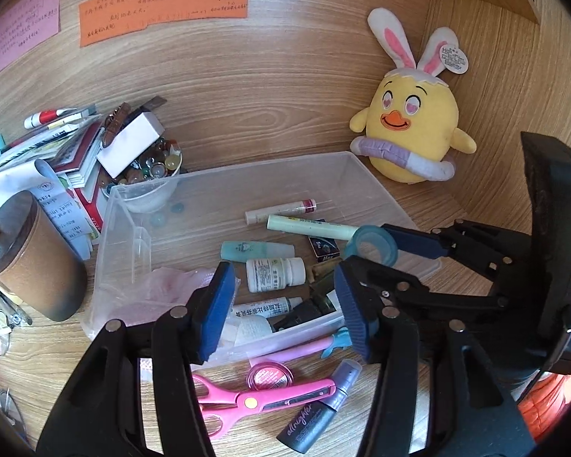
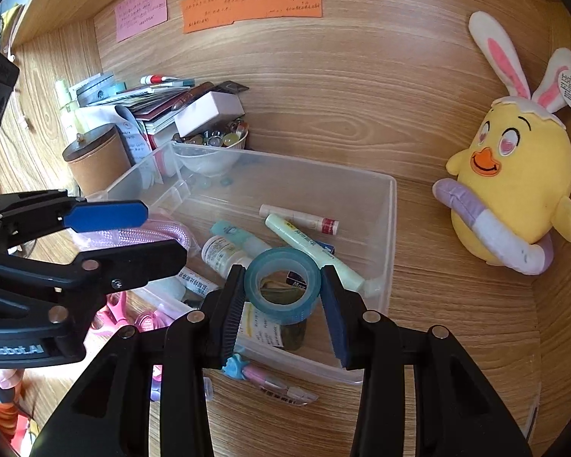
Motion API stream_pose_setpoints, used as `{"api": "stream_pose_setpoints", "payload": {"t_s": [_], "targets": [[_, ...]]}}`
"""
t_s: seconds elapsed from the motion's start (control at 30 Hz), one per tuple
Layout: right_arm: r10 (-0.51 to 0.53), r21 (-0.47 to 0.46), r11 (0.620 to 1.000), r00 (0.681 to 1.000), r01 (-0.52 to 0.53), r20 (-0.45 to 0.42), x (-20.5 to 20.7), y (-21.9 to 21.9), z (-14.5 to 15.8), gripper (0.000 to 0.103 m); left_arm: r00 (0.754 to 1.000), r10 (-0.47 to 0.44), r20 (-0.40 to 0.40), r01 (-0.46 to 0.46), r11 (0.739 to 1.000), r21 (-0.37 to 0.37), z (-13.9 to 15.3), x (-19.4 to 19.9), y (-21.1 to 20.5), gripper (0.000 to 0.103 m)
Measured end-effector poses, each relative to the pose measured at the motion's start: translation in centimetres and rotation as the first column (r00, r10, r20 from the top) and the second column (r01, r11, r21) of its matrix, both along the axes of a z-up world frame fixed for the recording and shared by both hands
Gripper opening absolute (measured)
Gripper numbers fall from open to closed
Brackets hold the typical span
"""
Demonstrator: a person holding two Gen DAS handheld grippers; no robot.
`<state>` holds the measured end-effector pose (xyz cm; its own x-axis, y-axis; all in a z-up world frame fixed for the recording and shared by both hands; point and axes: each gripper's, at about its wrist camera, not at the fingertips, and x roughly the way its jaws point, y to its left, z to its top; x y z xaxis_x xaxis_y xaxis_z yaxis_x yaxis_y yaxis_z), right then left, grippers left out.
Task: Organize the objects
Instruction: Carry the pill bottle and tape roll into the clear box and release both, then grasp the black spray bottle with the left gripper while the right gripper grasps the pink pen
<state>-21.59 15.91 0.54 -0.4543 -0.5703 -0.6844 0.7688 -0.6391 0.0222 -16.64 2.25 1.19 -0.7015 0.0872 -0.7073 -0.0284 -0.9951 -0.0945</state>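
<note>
My right gripper (image 2: 283, 273) is shut on a teal roll of tape (image 2: 285, 257), held above the near right part of a clear plastic bin (image 2: 392, 228). The left wrist view shows that same tape (image 1: 375, 245) in the right gripper (image 1: 377, 256), over the bin (image 1: 224, 169). My left gripper (image 1: 283, 304) hangs open over the bin's near edge with nothing between its blue pads. In the bin lie a white pill bottle (image 1: 274, 274), a pale green highlighter (image 1: 308, 226), a lip balm tube (image 1: 281, 211) and a small teal bottle (image 1: 255, 250).
On the desk in front of the bin lie pink scissors (image 1: 255, 400), a pink round tin (image 1: 270, 377), a purple spray bottle (image 1: 319, 407) and a pink pen (image 1: 304, 346). A brown canister (image 1: 34, 259), a bowl of glass beads (image 1: 152, 175) and stacked books stand left. A yellow chick plush (image 1: 411, 129) sits right.
</note>
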Motion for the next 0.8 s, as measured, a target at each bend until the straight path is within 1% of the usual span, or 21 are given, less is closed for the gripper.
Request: {"api": "stream_pose_setpoints", "payload": {"t_s": [0.13,0.27,0.33,0.43,0.5,0.6,0.7,0.77,0.8], "targets": [[0.005,0.004,1.0,1.0,-0.006,0.003,0.3,0.0,0.1,0.036,1.0,0.011,-0.029,-0.012,1.0,-0.02,0.7,0.9,0.0,0.067],[0.007,-0.011,1.0,1.0,-0.007,-0.011,0.9,0.5,0.7,0.046,0.999,0.024,-0.048,-0.025,0.999,-0.021,1.4,1.7,-0.3,0.072],[0.009,-0.015,1.0,1.0,-0.009,-0.02,1.3,0.8,1.1,0.046,0.998,0.03,-0.06,-0.031,0.999,-0.019,1.7,2.2,-0.4,0.079],[0.013,-0.026,1.0,1.0,-0.014,-0.02,1.8,1.5,1.6,0.047,0.997,0.028,-0.073,-0.03,0.999,-0.022,2.0,3.2,-0.6,0.08],[0.01,-0.045,0.999,1.0,-0.011,-0.015,2.1,2.2,2.0,0.051,0.996,0.027,-0.079,-0.029,0.999,-0.026,2.1,3.8,-0.6,0.08],[0.007,-0.065,0.998,1.0,-0.008,-0.02,2.8,3.2,2.5,0.054,0.996,0.021,-0.082,-0.024,0.999,-0.033,1.9,5.0,-0.4,0.08],[0.013,-0.072,0.997,1.0,-0.014,-0.014,3.4,3.8,2.5,0.054,0.998,0.019,-0.064,-0.022,0.999,-0.035,1.2,6.0,-0.3,0.079],[0.018,-0.063,0.998,1.0,-0.019,-0.013,3.9,4.1,2.3,0.054,0.999,0.013,-0.042,-0.014,0.999,-0.031,0.5,6.5,-0.1,0.078],[0.021,-0.057,0.998,1.0,-0.021,-0.011,4.1,4.2,2.1,0.054,1.0,0.009,-0.028,-0.01,1.0,-0.029,0.0,6.7,0.0,0.075]]}}
